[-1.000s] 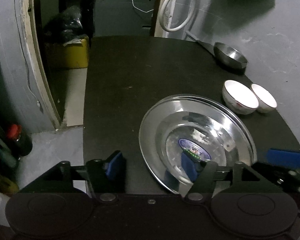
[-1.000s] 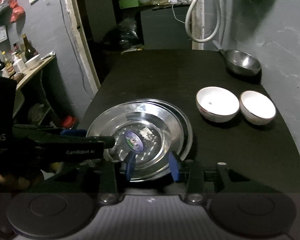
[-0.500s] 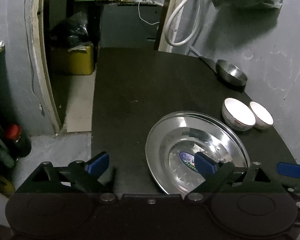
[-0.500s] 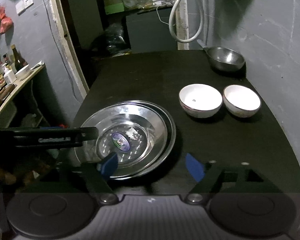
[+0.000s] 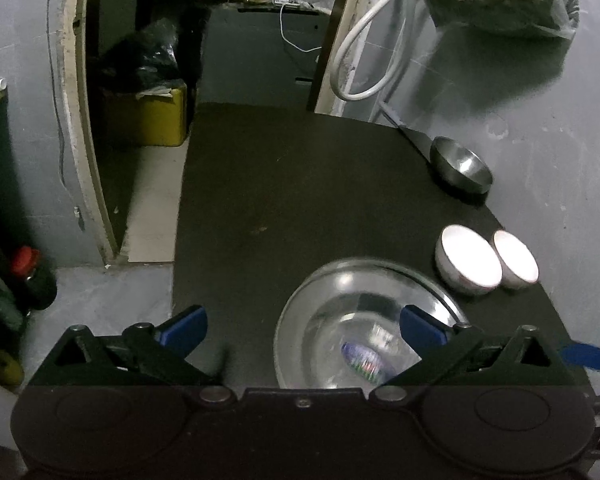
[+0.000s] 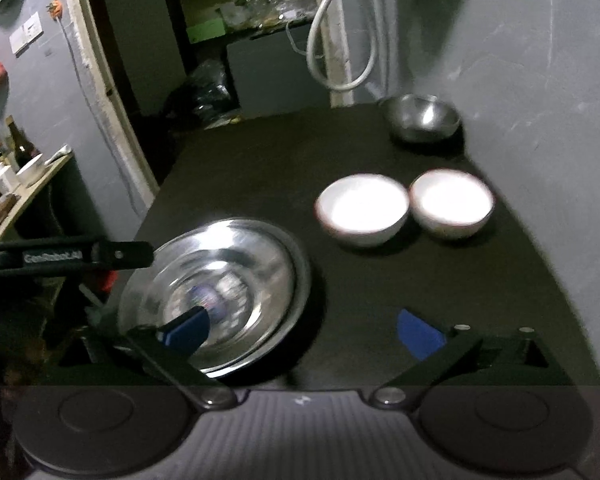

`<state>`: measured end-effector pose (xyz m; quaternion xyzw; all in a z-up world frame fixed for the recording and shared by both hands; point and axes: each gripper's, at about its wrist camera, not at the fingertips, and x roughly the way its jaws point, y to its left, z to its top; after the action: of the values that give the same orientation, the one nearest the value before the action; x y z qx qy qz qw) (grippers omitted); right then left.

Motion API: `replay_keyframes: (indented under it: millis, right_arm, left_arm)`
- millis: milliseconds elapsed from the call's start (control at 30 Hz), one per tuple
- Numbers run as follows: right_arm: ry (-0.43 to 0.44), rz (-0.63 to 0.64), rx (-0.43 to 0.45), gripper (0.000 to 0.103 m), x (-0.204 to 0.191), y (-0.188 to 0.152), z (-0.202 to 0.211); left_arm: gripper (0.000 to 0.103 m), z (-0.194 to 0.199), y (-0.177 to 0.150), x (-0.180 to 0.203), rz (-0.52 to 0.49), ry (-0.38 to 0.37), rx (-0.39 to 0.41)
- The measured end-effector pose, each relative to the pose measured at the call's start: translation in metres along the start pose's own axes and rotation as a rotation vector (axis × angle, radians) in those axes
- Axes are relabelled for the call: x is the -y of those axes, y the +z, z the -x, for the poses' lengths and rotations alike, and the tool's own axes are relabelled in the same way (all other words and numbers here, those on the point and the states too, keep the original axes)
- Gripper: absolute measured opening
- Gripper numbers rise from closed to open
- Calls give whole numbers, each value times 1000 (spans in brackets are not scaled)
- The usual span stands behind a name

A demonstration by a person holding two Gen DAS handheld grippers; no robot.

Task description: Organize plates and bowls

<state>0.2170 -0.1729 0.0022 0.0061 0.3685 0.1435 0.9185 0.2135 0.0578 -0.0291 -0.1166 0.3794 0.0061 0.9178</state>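
Steel round plates, stacked, left of two white bowls; right gripper nearer bowls, both grippers wide open, empty.

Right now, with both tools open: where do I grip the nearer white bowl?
Pinch the rim of the nearer white bowl on its left, open side, one finger inside, coming down from above with the right tool. It stands upright and its right side sits close against the second white bowl.

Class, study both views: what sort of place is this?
Probably a modest home kitchen or utility corner: steel plates and white bowls on a dark table, bare walls, white hose.
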Motion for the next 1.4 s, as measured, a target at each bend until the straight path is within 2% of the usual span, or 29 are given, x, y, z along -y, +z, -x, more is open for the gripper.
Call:
replay_keyframes:
  millis: [133,300,400,467,533,733,867,1000,1200,1300,1367,1400]
  right_arm:
    - [-32,28,72,103,24,33,1]
    - [-10,-28,162,103,65,89,-8]
    - [7,-78,179,103,87,118,-27]
    - [7,-103,146,103,96,132,-48]
    - [-17,-130,123,102,104,138,-71]
    - [-34,-286,153,93,124,137,-119]
    - [-49,-384,174,87,141,138,-145]
    - [-70,-400,176,81,150,142,-170]
    - [-83,-422,151,70,159,146,-195]
    - [-79,-421,144,66,161,147,-200]
    - [-77,-422,137,61,162,148,-205]
    - [-75,-423,133,60,162,148,-205]
  left_arm:
    - [102,-15,27,17,-20,-9,8]
    - [102,-33,77,50,-65,-59,68]
    - [102,-50,109,73,-82,-86,103]
    - [102,-67,129,89,-98,-106,117]
    - [102,-87,147,106,-118,-131,113]
    - [102,-165,187,142,-136,-178,86]
    - [102,-215,196,154,-115,-195,44]
    - [101,-256,198,166,-84,-205,-9]
    - [81,-285,196,176,-56,-207,-39]
    - [58,-294,196,178,-50,-212,-60]
    - [35,-299,195,179,-56,-215,-79]
    - [31,-300,194,178,-56,-212,-87]
